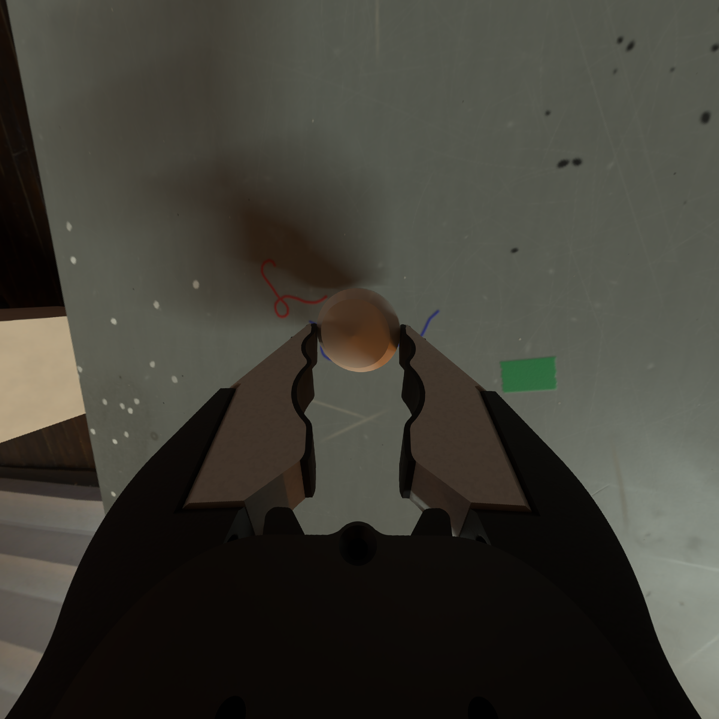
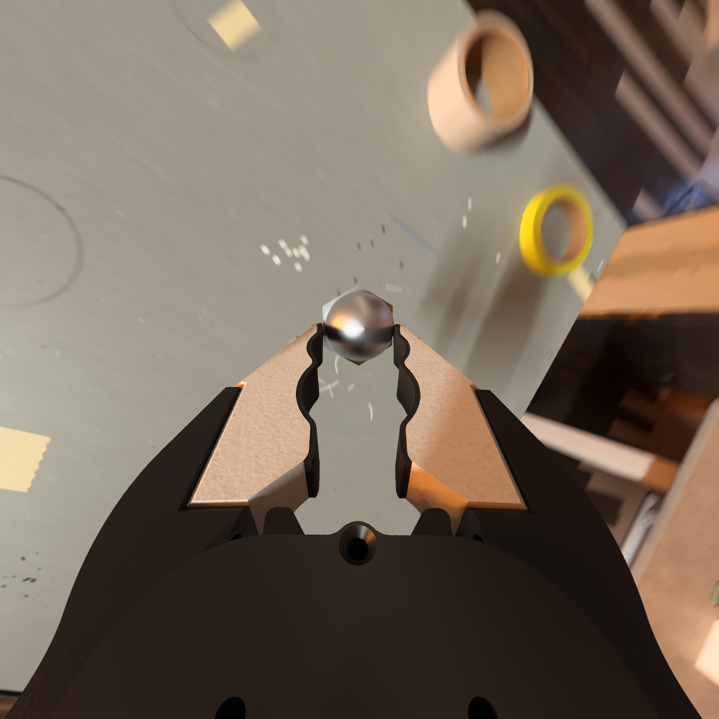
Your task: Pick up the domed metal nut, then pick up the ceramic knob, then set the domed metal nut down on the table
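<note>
With your right gripper (image 2: pixel 358 334) clamped on the domed metal nut (image 2: pixel 358 330) and your left gripper (image 1: pixel 358 334) pinching the ceramic knob (image 1: pixel 358 330) above the table (image 1: pixel 467 194), both pickups look done, so next lower the nut and release.

- The grey table (image 1: pixel 505 194) fills most of the left wrist view; its surface is scratched, with white flecks at lower left and black specks at upper right.
- A green tape patch (image 1: pixel 528 373) lies flat at right of centre.
- A red scribble (image 1: pixel 281 295) and a blue pen line (image 1: pixel 430 322) mark the middle.
- In the right wrist view, a tan tape roll (image 2: pixel 480 83) sits at upper right and a yellow tape roll (image 2: pixel 556 231) below it, near the table edge.
- 2 pale yellow tape patches show, 1 at top (image 2: pixel 233 23), 1 at left edge (image 2: pixel 21 459).
</note>
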{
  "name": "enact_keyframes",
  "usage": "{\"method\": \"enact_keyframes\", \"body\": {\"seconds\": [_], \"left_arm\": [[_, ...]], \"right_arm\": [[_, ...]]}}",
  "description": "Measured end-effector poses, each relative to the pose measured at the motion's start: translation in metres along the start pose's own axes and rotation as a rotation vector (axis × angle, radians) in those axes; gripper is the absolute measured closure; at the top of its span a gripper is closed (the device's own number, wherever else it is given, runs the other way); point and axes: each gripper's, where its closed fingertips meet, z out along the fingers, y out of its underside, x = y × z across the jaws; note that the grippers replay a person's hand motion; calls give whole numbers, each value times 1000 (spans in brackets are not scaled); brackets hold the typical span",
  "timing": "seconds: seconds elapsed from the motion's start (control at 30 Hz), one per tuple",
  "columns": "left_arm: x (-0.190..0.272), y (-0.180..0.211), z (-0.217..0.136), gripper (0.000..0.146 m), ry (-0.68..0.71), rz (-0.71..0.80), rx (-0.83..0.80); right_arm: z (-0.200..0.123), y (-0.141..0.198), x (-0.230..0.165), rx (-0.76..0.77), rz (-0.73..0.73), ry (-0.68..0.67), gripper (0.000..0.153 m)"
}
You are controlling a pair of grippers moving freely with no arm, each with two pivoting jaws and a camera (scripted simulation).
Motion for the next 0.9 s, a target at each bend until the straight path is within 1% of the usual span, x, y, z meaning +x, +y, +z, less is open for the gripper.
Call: {"method": "enact_keyframes", "body": {"seconds": [0.13,0.17,0.23,0.3,0.4,0.47,0.63,0.83,0.9], "left_arm": [[8,-10,-1,104,6,27,-5],[10,-12,-1,104,5,34,-9],[13,-15,0,104,13,32,-11],[15,-19,1,104,23,29,-1],[21,-27,1,104,45,36,20],[23,-31,0,104,49,42,23],[28,-38,-3,104,46,62,29],[33,-45,1,104,46,89,22],[36,-49,5,104,53,96,21]], "right_arm": [[41,72,18,-127,244,-64,116],[52,85,18,-152,295,-76,117],[72,100,13,-163,374,-128,116],[85,106,11,-156,419,-135,116],[97,110,17,-173,466,-82,117],[103,109,19,-171,504,-75,116],[114,114,27,-212,549,-3,116],[122,112,29,-184,586,5,116],[123,111,29,-179,565,8,107]]}}
